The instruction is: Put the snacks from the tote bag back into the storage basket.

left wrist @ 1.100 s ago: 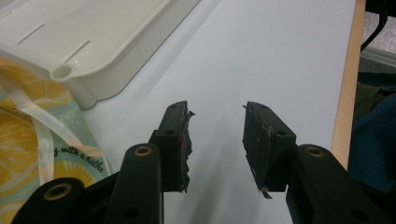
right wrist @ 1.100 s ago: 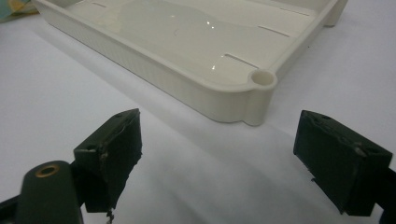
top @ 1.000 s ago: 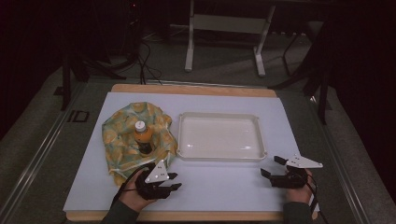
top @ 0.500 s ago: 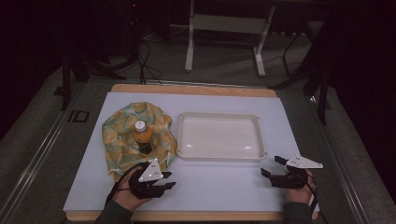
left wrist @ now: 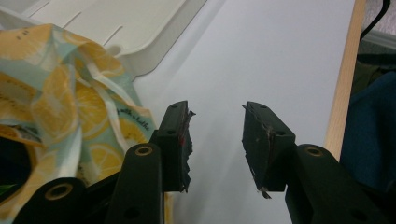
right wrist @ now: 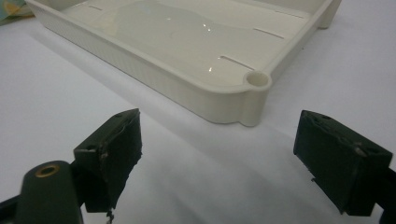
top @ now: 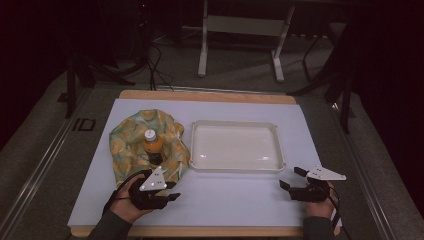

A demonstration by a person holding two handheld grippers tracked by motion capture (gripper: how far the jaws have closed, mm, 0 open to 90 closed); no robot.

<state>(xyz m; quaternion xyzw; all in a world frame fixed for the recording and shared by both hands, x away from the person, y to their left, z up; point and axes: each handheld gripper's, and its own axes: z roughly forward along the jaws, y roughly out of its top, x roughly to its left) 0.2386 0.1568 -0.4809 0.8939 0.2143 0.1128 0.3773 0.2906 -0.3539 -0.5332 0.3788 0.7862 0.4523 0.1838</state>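
A small orange bottle (top: 153, 143) with a white cap stands upright in the middle of a lemon-print cloth (top: 131, 150) on the left of the white mat. My left gripper (top: 172, 191) sits just in front of the cloth's near edge. In the left gripper view its jaws stand a little apart (left wrist: 217, 135) with nothing between them, the cloth (left wrist: 60, 93) beside the left one. My right gripper (top: 291, 177) rests at the front right, wide open (right wrist: 217, 154), pointing at the near corner of the white tray (right wrist: 210, 95).
The empty white tray (top: 235, 123) lies in the middle of the mat (top: 235, 200), right of the cloth, and its corner (left wrist: 154, 28) shows in the left gripper view. The table's wooden front edge (left wrist: 343, 88) runs close by the left gripper. Beyond the table stand dark frame legs and cables.
My left gripper has drifted a little to the left along the front of the cloth. The right gripper, bottle and tray have not moved.
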